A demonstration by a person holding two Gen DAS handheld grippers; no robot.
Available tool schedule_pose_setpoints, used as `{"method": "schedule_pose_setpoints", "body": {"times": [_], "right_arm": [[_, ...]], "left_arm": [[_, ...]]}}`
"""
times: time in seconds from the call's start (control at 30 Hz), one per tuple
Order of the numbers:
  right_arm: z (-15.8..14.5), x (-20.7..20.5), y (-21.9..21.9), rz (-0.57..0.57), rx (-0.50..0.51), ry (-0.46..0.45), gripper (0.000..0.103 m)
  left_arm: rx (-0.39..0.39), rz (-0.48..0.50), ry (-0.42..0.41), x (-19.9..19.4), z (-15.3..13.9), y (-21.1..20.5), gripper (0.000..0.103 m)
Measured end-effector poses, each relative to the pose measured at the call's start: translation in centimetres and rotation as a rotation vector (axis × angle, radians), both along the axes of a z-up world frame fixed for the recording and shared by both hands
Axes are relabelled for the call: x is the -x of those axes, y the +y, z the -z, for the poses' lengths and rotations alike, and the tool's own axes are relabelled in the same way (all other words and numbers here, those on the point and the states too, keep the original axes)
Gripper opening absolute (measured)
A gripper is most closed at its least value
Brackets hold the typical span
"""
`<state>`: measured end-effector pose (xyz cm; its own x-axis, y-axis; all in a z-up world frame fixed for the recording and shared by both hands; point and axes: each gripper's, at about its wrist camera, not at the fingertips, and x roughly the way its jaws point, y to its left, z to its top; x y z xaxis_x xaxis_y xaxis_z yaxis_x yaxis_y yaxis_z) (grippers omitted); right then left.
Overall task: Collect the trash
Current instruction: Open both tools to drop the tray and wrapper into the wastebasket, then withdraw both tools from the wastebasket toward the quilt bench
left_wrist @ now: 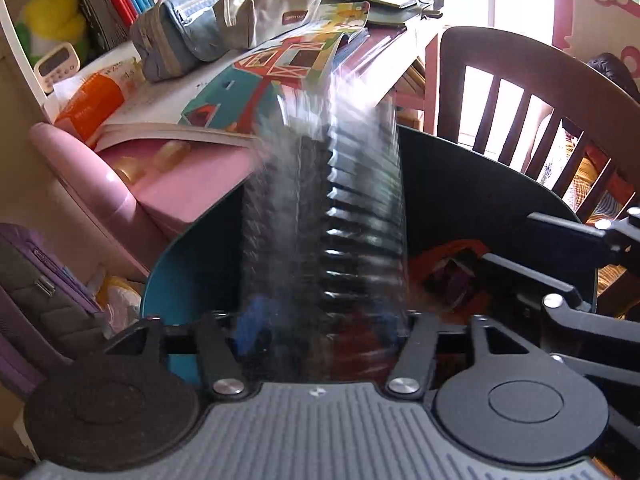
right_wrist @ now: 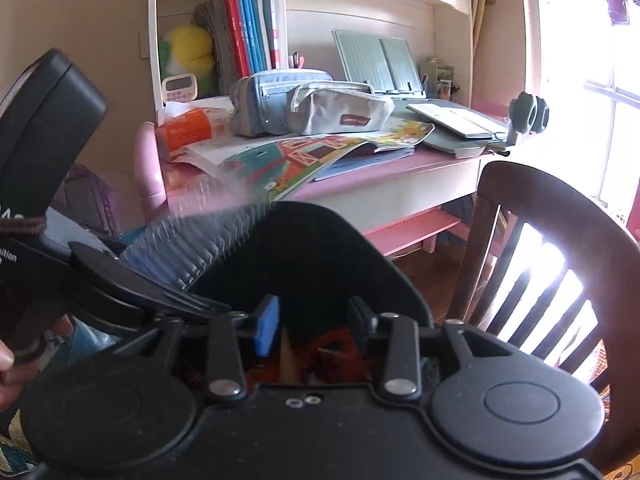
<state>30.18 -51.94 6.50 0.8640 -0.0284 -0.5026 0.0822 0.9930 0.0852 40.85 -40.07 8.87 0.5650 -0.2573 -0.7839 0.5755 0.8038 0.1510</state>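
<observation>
1. The left gripper (left_wrist: 320, 332) has its 2 fingers spread wide around a clear ribbed plastic piece (left_wrist: 352, 208). They grip it at its near end, and it is blurred.
2. That plastic piece sticks out ahead of the fingers, over the open mouth of a dark bin (left_wrist: 180, 280) with a teal inner wall. In the right wrist view it slants from the left gripper (right_wrist: 132, 292) across the bin (right_wrist: 320, 248) rim.
3. The right gripper (right_wrist: 314, 324) hangs over the same bin with its jaws partly apart, 1 finger faced with a blue pad (right_wrist: 266, 330). I see nothing pinched between them.
4. Orange trash (right_wrist: 336, 344) lies down inside the bin, right under the right gripper's fingers. From the left side the same orange trash (left_wrist: 452, 276) sits just beside the right gripper (left_wrist: 532, 252).
5. Behind the bin stands a pink desk (right_wrist: 400, 168), with a bright picture book (right_wrist: 304, 156) hanging over its front edge.
6. On the desk, 2 pencil cases (right_wrist: 320, 108) lie side by side, touching, behind the book.
7. A dark wooden chair (right_wrist: 560, 216) stands to the right of the bin, near the bright window.
</observation>
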Motion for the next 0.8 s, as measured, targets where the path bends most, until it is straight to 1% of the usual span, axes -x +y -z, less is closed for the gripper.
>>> {"method": "schedule_pose_setpoints", "body": {"times": [0.07,0.2,0.27,0.37,0.47,0.6,0.8], "right_arm": [[-0.1,0.4,-0.3,0.001,-0.009,-0.003,0.051],[-0.7,1.3,-0.3,-0.006,-0.020,-0.014,0.052],[-1.3,1.8,0.1,-0.017,-0.016,-0.026,0.056],[-2.2,2.9,1.0,-0.041,-0.019,-0.042,0.059],[-3.2,4.0,2.2,-0.061,-0.013,-0.057,0.061],[-4.5,5.7,4.2,-0.102,-0.003,-0.070,0.062],[-6.1,7.7,8.6,-0.190,0.013,-0.085,0.064]], "left_arm": [[0.012,0.006,-0.003,0.3,-0.2,0.2,0.070],[0.054,0.011,-0.015,0.5,-0.9,1.2,0.071],[0.072,0.017,-0.024,1.4,-1.4,1.9,0.071],[0.084,0.018,-0.061,3.1,-2.2,3.3,0.071],[0.111,-0.006,-0.072,4.5,-3.2,5.2,0.071],[0.126,-0.029,-0.115,7.2,-4.8,7.9,0.071],[0.158,-0.074,-0.147,10.8,-6.2,13.2,0.071]]}}
